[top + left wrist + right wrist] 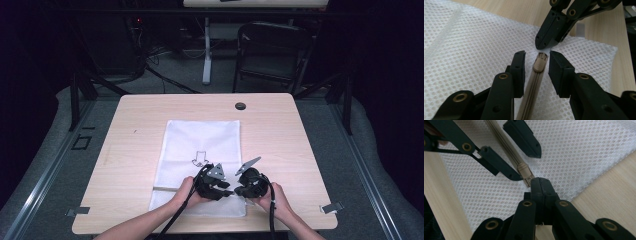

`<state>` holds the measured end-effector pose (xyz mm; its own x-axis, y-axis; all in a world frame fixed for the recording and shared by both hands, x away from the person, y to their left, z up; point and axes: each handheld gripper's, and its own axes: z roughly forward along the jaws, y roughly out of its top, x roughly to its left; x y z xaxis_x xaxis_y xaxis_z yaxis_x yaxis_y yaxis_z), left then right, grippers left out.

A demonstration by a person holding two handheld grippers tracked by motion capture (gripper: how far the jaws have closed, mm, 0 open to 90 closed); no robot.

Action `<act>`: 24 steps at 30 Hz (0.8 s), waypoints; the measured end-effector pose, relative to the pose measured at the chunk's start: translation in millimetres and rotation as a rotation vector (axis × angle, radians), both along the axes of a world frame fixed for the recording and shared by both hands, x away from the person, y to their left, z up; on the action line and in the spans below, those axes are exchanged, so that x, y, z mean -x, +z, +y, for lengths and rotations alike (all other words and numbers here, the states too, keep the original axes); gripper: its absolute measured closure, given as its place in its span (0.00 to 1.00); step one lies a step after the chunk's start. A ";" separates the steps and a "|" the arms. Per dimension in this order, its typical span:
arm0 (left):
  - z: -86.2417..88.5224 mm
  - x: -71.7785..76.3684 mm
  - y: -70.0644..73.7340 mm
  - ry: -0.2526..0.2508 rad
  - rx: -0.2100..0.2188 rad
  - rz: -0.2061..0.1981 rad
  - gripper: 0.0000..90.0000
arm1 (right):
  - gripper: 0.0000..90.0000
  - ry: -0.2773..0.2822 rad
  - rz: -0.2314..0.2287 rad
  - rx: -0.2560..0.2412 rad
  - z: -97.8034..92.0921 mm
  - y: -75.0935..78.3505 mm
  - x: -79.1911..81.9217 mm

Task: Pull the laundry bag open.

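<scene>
A white mesh bag (202, 145) lies flat on the wooden table (280, 125), with a beige zipper (531, 92) near its front edge. In the left gripper view my left gripper (537, 56) is open, its jaws standing either side of the beige zipper slider (539, 63) without touching it. My right gripper (539, 181) is shut on the end of the zipper tape just past the slider (523, 168). The two grippers face each other tip to tip, the left gripper (225, 192) beside the right gripper (239, 191), each held in a hand.
Bare table wood lies to the right of the bag (609, 185) and beyond it. A dark grommet (240, 106) sits near the table's far edge. A black chair (272, 50) and a desk leg (206, 50) stand behind the table.
</scene>
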<state>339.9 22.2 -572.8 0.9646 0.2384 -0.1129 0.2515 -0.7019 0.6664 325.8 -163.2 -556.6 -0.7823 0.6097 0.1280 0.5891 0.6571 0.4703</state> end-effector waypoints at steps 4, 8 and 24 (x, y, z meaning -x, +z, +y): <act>-0.8 0.3 -1.2 0.001 0.001 -0.005 0.80 | 1.00 0.003 0.008 -0.015 -2.2 0.5 -0.8; -0.4 0.4 -1.1 -0.006 0.004 -0.014 0.88 | 1.00 0.003 0.010 -0.018 -5.8 2.7 -1.1; -1.7 4.0 -0.1 -0.013 -0.015 -0.028 0.91 | 1.00 0.001 0.000 0.001 -5.6 -0.5 0.2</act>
